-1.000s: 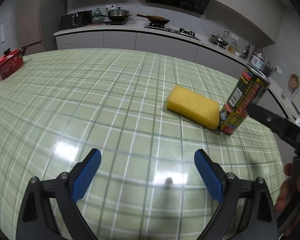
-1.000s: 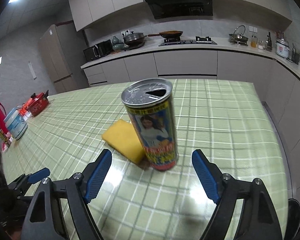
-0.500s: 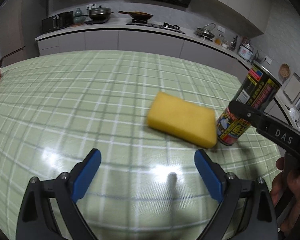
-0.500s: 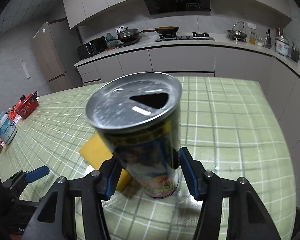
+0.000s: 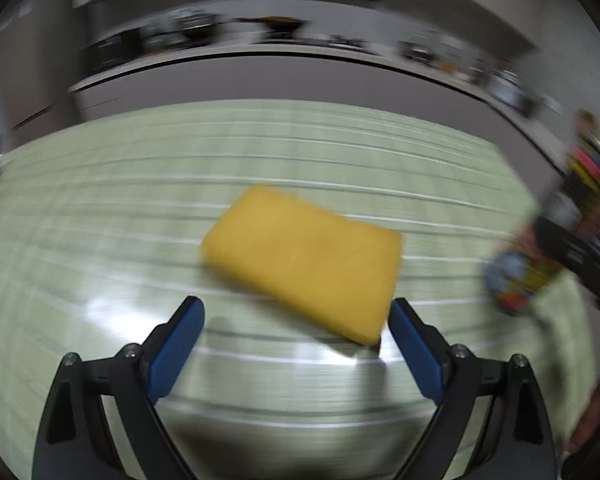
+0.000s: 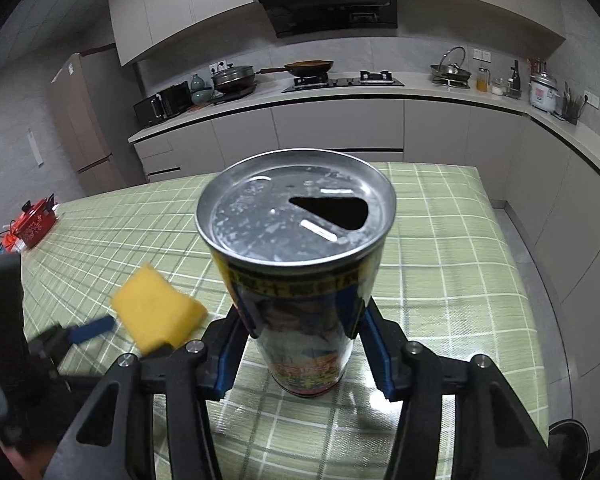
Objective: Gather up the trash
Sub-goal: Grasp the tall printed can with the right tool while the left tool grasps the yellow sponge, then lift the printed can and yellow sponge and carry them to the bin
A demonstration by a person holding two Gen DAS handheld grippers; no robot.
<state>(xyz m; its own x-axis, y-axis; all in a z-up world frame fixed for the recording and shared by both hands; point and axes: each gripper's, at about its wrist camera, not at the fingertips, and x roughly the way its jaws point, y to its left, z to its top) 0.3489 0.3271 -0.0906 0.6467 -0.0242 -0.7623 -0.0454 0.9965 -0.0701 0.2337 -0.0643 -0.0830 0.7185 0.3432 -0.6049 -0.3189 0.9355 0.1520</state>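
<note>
Standing upright near the worktop's (image 6: 452, 280) right edge, opened can (image 6: 300, 280) is clamped by right tool (image 6: 304, 320), pads on both sides. Yellow sponge (image 5: 304, 268) lies just left of it; left tool (image 5: 292, 332), jaws wide but closing, straddles its near corner, holding nothing.

Both cameras ride on hand-held grippers and look forward and downward along their fingers at a green checked table (image 6: 452, 264), the kitchen counter (image 6: 380, 92) across the upper frame. The left wrist view, motion-blurred, sits close over a yellow sponge (image 5: 304, 268) at centre. The right wrist view is filled by a can (image 6: 300, 268). Both share sponge, can and table.
</note>
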